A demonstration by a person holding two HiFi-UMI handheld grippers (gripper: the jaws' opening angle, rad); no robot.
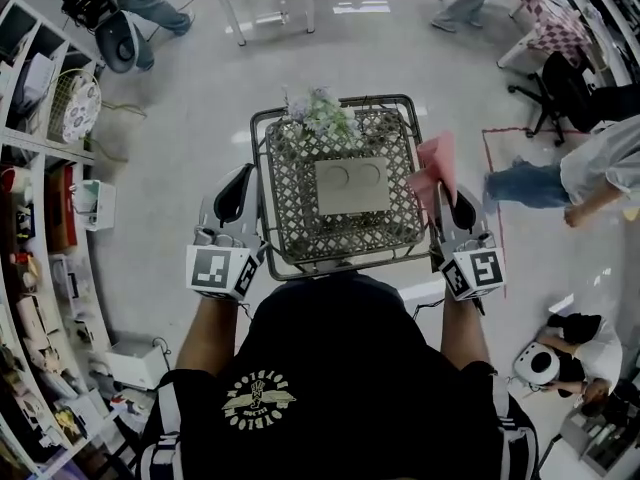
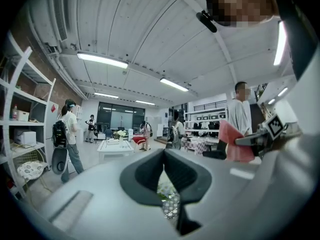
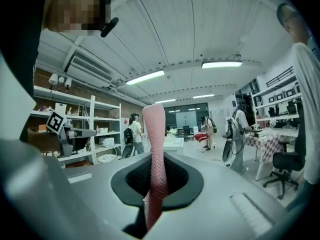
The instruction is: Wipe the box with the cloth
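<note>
The box (image 1: 352, 185), a flat grey carton with two round dents in its lid, lies at the centre of the frame inside a wire basket (image 1: 285, 183), just below a bunch of pale flowers (image 1: 320, 113). It looks light and stiff, likely cardboard, so it may slide on the mesh under a wipe; steadying it by a side edge seems wise. The pink cloth (image 1: 438, 168) is soft and limp, and it is pinched by one end in the right hand-held gripper (image 1: 450, 196) at the basket's right rim. The left hand-held gripper (image 1: 242, 180) is at the left rim, clenched on nothing. Only the head view shows the box and how both tools flank it. The right gripper view shows the cloth (image 3: 154, 149) standing up between its pads with a netted weave. The left gripper view shows its tips meeting, with mesh and blossoms below them and the cloth (image 2: 236, 143) at mid-right.
</note>
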